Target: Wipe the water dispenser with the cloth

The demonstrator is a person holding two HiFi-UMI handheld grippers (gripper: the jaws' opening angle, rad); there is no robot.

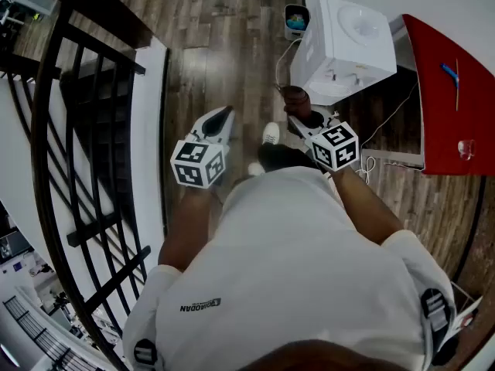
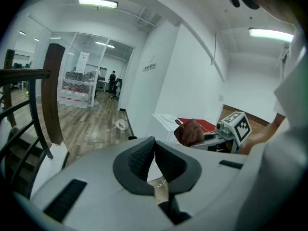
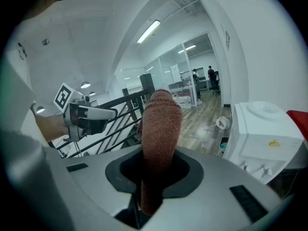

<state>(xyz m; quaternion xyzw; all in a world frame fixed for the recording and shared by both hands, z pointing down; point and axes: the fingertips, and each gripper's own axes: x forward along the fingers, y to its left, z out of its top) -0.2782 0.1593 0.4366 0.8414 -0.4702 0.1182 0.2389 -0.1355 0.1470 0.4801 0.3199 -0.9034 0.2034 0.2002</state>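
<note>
At the right gripper, the jaws are clamped on a rust-brown knitted cloth. The cloth is folded into a thick, narrow roll. Its long axis runs along the jaws. Its lower end sits down in the gap between the pads, and its rounded end stands out well past the fingertips.

The left gripper has its ribbed black pads pressed together at the tips, with nothing between them. It is held level with the right gripper, apart from it, on the person's left.

The white box-shaped plastic water dispenser stands ahead of the person and slightly to the right. It sits just beside a red flat-topped surface. Its top carries a round recess. Its front face, with small taps low down, is turned toward the person.

From the head view, the cloth's free end points forward toward the dispenser's lower front corner. It is near that corner; contact cannot be confirmed. The right gripper view shows the dispenser to the right of the cloth, clear of it. Dark wood plank floor lies below both grippers.
</note>
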